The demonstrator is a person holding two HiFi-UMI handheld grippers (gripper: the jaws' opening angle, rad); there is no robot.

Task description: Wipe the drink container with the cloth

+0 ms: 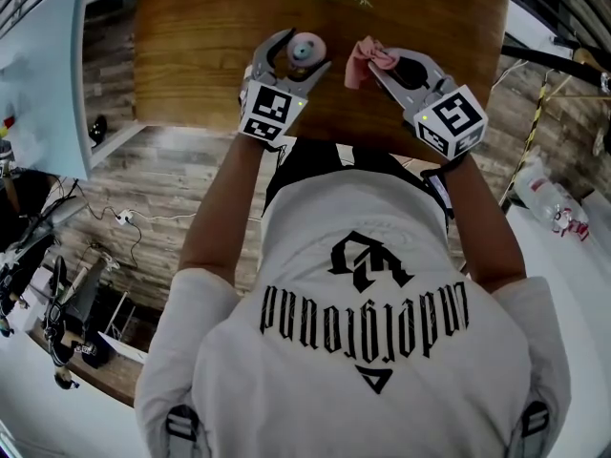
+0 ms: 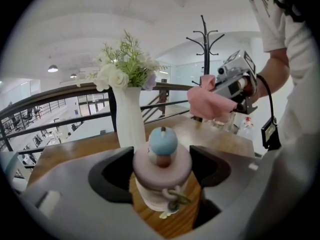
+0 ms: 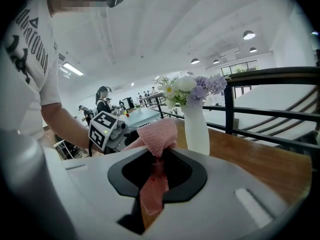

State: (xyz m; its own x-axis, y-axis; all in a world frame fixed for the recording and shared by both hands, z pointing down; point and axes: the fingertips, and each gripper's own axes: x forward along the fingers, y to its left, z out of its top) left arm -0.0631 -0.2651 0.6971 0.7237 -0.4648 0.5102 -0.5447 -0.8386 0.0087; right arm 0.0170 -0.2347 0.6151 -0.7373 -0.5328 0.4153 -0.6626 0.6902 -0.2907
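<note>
Left gripper (image 1: 305, 52): fingers closed around a small drink container (image 2: 162, 168) with mauve lid and blue knob, over the wooden desk (image 1: 200, 36) | Right gripper (image 1: 375, 62): fingers pinching a pink cloth (image 3: 157, 134), near the container | White flower vase (image 2: 128, 121) behind.

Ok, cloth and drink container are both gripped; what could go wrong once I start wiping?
1. The vase stands close behind the drink container; a wide stroke could tip it.
2. The right gripper pinches the cloth in a narrow bunch, so its hard jaw tips might strike the container.
</note>
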